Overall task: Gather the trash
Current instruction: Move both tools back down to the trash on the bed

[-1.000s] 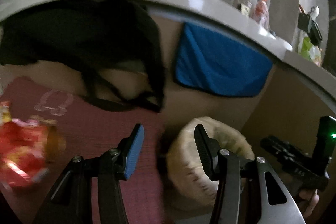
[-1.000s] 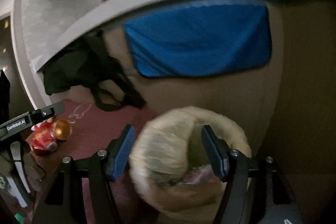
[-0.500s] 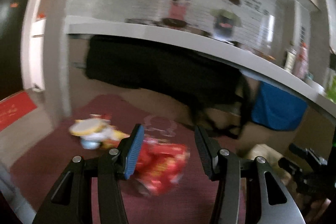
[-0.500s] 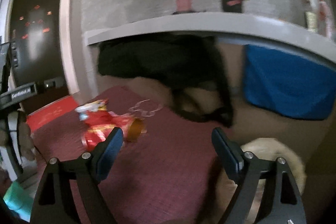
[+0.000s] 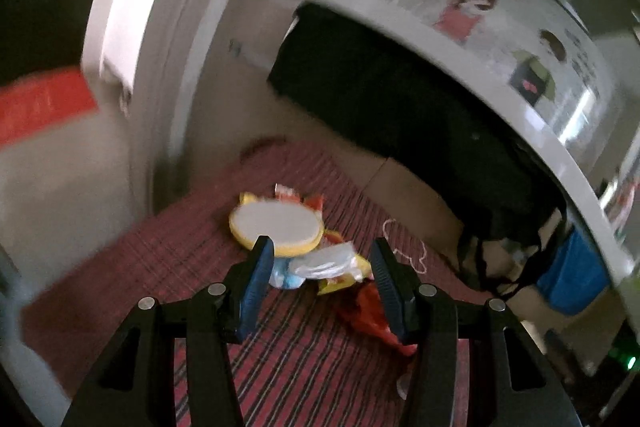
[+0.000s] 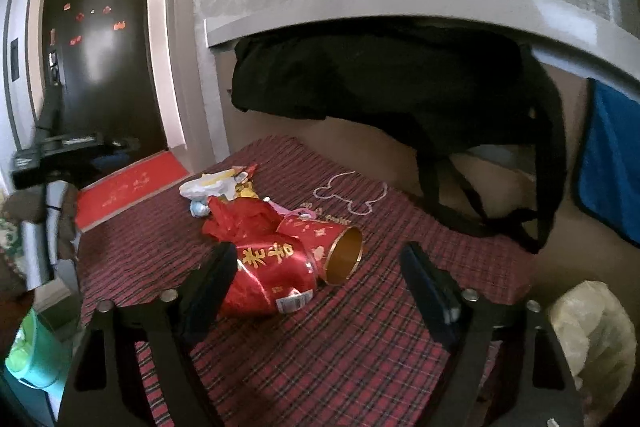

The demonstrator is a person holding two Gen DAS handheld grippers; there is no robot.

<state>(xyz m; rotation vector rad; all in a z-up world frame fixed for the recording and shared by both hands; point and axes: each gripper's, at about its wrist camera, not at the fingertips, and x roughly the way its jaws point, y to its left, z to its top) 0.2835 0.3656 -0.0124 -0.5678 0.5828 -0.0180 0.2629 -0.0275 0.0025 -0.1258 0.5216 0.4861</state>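
My left gripper point(image 5: 322, 267) was spread wide, holding nothing, with the yellow-rimmed lid point(image 5: 276, 223) and white wrapper point(image 5: 324, 261) just ahead between its fingers. My right gripper point(image 6: 316, 281) was likewise spread and empty; the red foil bag point(image 6: 272, 267) lay just ahead by its left finger, beside the red tube point(image 6: 324, 241), whose long axis ran left to right, open gold mouth toward the right finger. Bare plaid mat point(image 6: 380, 307) stretched right to its edge; the black bag point(image 6: 400, 75) hung beyond

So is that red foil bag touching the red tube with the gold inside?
Touching. In the right wrist view the red foil bag lies pressed against the side of the red tube on the plaid mat, with no gap between them.
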